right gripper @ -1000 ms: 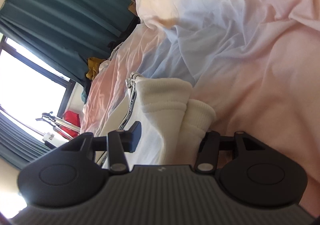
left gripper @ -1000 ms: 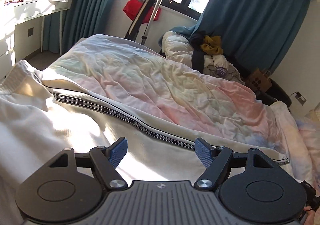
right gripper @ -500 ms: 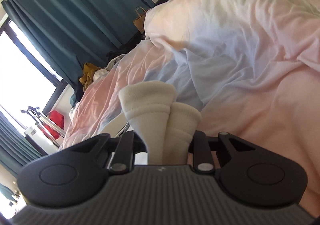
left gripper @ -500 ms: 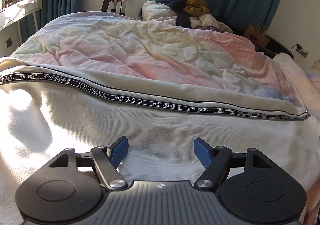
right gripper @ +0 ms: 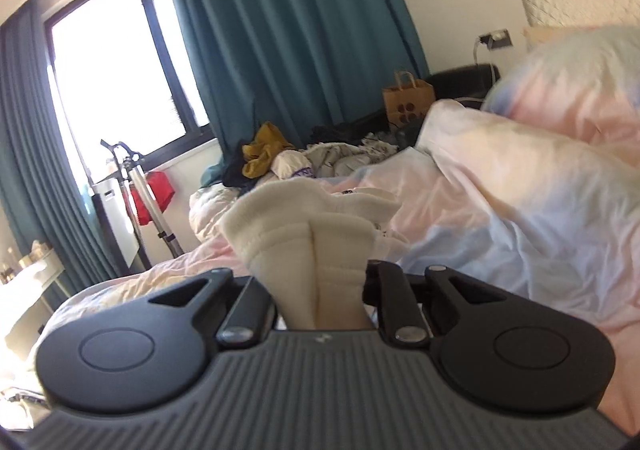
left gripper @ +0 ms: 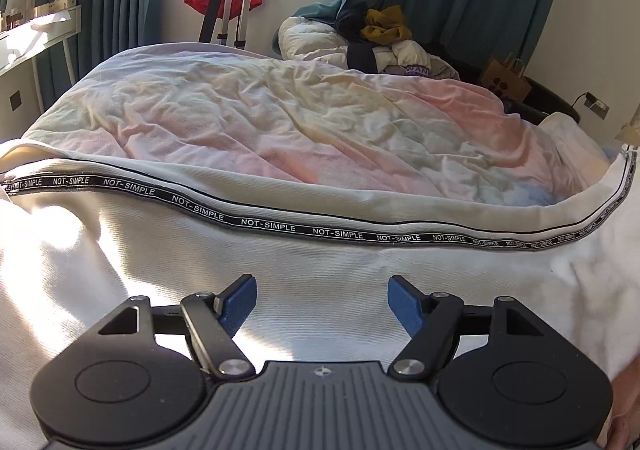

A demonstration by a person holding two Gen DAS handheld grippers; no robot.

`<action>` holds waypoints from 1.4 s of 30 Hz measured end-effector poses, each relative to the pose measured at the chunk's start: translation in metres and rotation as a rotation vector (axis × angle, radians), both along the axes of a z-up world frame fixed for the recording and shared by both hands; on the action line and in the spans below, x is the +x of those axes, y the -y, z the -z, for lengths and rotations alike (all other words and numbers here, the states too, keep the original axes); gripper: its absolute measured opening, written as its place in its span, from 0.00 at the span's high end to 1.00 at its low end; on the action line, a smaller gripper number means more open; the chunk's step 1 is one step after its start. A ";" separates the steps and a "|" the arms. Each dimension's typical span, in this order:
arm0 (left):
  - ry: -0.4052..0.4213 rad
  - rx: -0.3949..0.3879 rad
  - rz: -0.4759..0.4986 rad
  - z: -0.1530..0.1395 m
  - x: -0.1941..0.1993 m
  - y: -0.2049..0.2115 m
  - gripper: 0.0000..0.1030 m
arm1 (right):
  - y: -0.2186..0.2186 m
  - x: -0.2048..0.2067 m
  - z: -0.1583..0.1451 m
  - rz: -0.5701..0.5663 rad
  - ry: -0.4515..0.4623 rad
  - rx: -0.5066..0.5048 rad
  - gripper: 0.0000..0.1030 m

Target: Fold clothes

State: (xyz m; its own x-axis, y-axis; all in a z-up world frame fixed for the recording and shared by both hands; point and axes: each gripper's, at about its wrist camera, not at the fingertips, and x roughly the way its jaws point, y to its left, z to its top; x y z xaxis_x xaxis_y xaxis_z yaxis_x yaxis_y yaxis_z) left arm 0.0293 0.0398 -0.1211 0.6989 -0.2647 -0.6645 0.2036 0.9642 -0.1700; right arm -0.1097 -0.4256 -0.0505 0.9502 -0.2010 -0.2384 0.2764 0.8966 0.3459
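The right gripper [right gripper: 320, 290], a second ago agape around the cream garment's [left gripper: 320, 290] ribbed cuff [right gripper: 312, 242], is closing on it above the bed [left gripper: 280, 122]; folding can start; left gripper [left gripper: 322, 304] hovers released over the garment.

The cream garment [left gripper: 320, 290] is ribbed knit cloth with woven black tape; the duvet [left gripper: 304, 130] at twelve o'clock is crumpled matt cotton-like cloth.

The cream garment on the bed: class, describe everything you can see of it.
The cream garment looks like soft, finely ribbed knit, spread over the pastel bedding. A black tape repeating NOT-SIMPLE runs along it. The left gripper hovers open above it. The right gripper, its jaws closing, pinches a bunched ribbed end, perhaps a cuff, lifted off the bed.
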 end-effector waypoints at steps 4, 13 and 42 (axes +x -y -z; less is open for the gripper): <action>0.012 -0.057 -0.018 -0.008 0.000 -0.011 0.28 | -0.056 0.003 -0.034 -0.084 0.042 -0.119 0.86; 0.003 -0.329 -0.073 -0.027 -0.001 -0.068 0.27 | -0.196 0.018 -0.038 -0.301 0.004 -0.268 0.86; -0.101 -0.544 0.040 0.004 0.016 -0.051 0.25 | -0.310 -0.036 0.021 -0.776 -0.279 -0.552 0.55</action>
